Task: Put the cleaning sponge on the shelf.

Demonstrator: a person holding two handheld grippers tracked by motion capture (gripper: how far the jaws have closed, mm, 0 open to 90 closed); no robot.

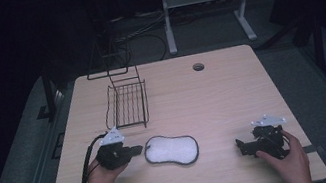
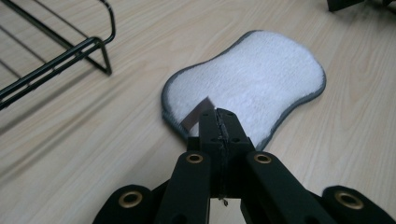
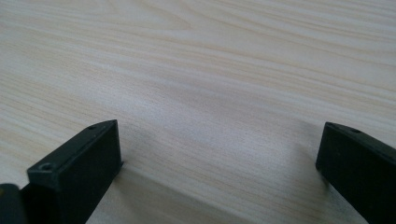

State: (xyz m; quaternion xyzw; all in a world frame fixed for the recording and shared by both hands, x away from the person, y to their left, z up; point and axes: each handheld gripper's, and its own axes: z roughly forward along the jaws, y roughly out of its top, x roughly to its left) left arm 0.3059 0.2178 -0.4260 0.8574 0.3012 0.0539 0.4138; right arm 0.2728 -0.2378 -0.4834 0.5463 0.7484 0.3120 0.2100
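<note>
Pad (image 1: 171, 150), white with grey rim, flat at lower centre of high view. Left gripper (image 2: 218, 122) at pad's near end, jaws together, apparently pinching small tag there, likely to lift it toward rack (image 1: 126, 104) at upper left. Right gripper (image 1: 239, 146) low right, jaws wide apart over bare table (image 3: 224, 70), idle.

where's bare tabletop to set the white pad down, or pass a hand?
Free: the wide stretch right of the wire rack up to the cable hole, and the patch between the white pad and the right gripper. Crowded: front-left, where the left gripper, shut, meets the pad's edge below the rack.
</note>
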